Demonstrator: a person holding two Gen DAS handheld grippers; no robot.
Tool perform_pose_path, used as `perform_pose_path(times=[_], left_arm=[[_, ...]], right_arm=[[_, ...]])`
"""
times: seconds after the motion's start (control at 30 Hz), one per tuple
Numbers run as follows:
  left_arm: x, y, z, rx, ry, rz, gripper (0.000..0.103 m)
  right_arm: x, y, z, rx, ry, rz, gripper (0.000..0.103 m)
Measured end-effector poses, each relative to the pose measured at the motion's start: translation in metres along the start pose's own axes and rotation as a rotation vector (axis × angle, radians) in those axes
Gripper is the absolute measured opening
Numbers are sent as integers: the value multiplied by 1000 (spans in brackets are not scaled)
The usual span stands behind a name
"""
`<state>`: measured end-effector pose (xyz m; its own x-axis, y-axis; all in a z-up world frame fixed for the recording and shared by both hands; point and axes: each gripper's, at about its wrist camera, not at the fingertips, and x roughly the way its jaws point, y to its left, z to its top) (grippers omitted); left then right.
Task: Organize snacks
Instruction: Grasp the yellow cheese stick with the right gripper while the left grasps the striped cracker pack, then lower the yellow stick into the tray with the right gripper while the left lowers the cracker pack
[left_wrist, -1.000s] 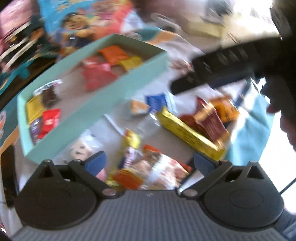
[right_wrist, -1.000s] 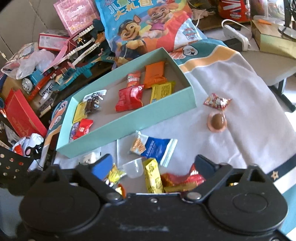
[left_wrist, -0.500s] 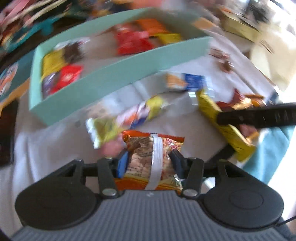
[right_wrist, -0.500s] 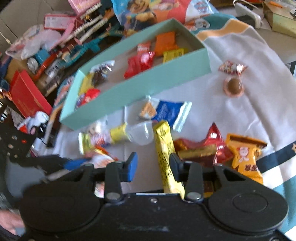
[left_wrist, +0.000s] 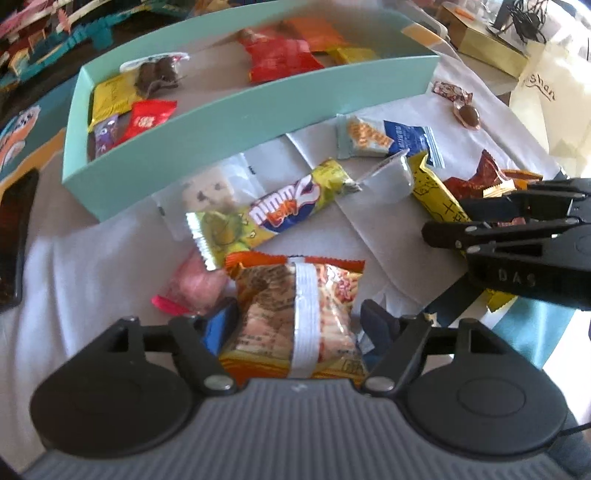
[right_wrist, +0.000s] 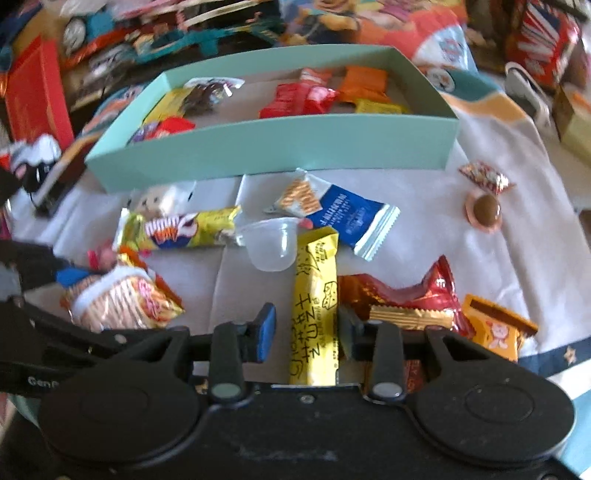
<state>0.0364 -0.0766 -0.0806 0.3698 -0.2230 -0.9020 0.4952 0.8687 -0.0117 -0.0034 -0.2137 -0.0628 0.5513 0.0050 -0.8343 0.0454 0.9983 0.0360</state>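
A teal box (left_wrist: 258, 107) at the back holds several wrapped snacks. In front of it, loose snacks lie on the white cloth (left_wrist: 92, 266). My left gripper (left_wrist: 299, 317) points down over an orange cracker packet (left_wrist: 295, 295), which lies between its fingers. Its jaws are opening and the pads stand at the packet's sides with barely a gap. My right gripper (right_wrist: 306, 325) straddles a long yellow bar (right_wrist: 316, 295). Its right pad is against the bar, while the blue left pad (right_wrist: 266, 332) stands a little off it.
Between the grippers and the box lie a green-yellow bar (left_wrist: 273, 210), a blue-white packet (right_wrist: 340, 210), a clear cup (right_wrist: 273, 243) and a pink candy (left_wrist: 195, 284). A red foil packet (right_wrist: 406, 291), a small orange packet (right_wrist: 495, 328) and a chocolate ball (right_wrist: 484, 210) lie to the right. Toys and bags crowd behind the box.
Both grippers came down toward the cloth and rolled. The left jaws narrowed around the orange packet, then widened a little. The right jaws narrowed around the yellow bar.
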Motion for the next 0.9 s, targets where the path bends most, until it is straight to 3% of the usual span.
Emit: perform_pose_path(times=[0.47,0.53,0.57,0.63,0.9], left_arm=[[-1,15,2,-61,-17,-33,71],[-2,15,2,-53,-32,-21,59],[-3,15,2,-58,-37,-21,57],[-7,19,1,-83,-43,-39,52],[-29,29,1,-131,-73,-68,51]], right_arm=[[3,4,1,-48,25,-40,37],[5,11,0,-94,16,-72,28],[5,14,0,-110,9,-83,23],[6,16,4,-85,15,-64,22],[-12,2,14,57,12,48,19]])
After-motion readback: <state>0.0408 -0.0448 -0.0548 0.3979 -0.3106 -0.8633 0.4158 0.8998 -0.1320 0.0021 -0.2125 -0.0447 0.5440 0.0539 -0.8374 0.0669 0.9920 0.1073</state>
